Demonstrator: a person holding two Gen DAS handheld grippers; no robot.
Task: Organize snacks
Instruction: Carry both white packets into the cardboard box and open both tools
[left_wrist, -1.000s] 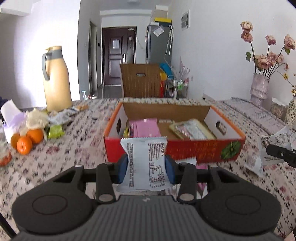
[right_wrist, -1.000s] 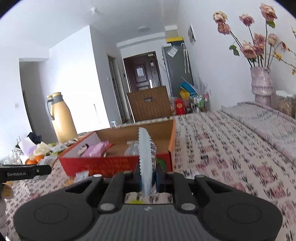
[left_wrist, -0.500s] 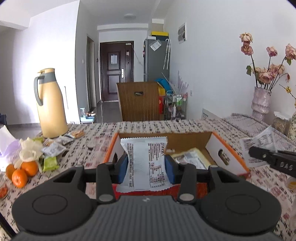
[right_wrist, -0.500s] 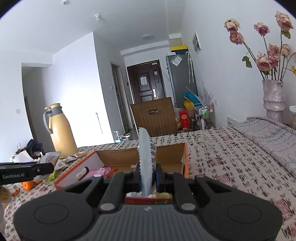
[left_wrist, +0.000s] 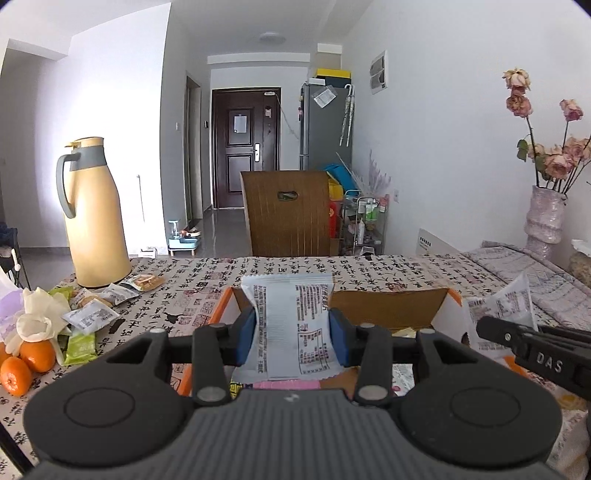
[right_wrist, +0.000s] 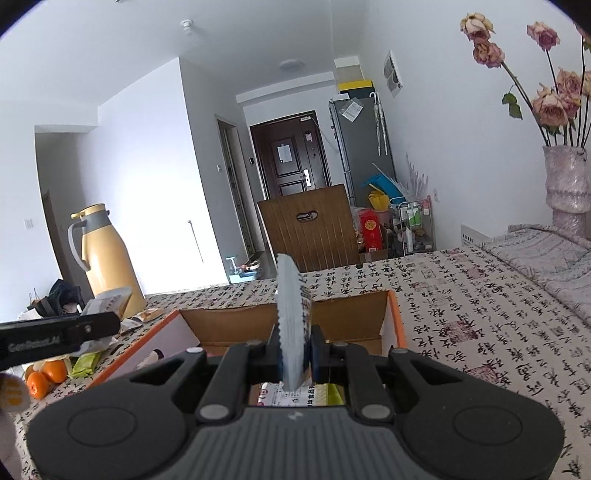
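My left gripper (left_wrist: 292, 338) is shut on a white snack packet (left_wrist: 291, 325), held flat-on between the blue pads, over the near edge of the orange cardboard box (left_wrist: 391, 314). My right gripper (right_wrist: 294, 350) is shut on a second white packet (right_wrist: 291, 321), gripped edge-on and upright above the same box (right_wrist: 395, 325). Inside the box, below the right gripper, lie more packets (right_wrist: 295, 397). The right gripper's finger and its packet (left_wrist: 517, 306) show at the right of the left wrist view. The left gripper's finger (right_wrist: 59, 338) shows at the left of the right wrist view.
A yellow thermos jug (left_wrist: 94, 218) stands at the table's back left, with loose snack packets (left_wrist: 92, 314) and oranges (left_wrist: 26, 363) in front of it. A vase of dried roses (left_wrist: 546, 218) stands at the right. A wooden chair back (left_wrist: 288, 218) rises behind the table.
Both grippers have moved forward over the box with their packets; the box's red front wall has dropped out of sight under them. Neither grip has changed.
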